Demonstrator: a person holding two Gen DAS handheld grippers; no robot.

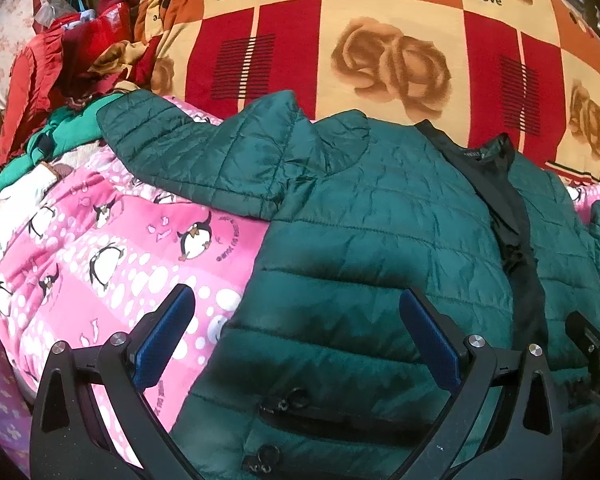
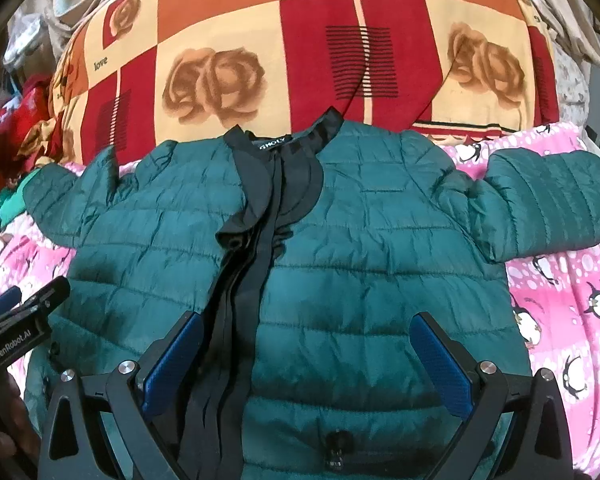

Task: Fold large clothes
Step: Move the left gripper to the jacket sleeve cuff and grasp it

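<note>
Rose-print blanket (image 2: 228,76) at back, pink penguin sheet (image 1: 100,264) in front of it. Green quilted jacket (image 2: 340,240) flat on sheet, front up, sleeves spread. Left gripper (image 1: 296,320) and right gripper (image 2: 308,344) both wide apart, empty, over jacket hem.

green quilted jacket (image 1: 364,216), pink penguin blanket (image 1: 112,248)
</note>
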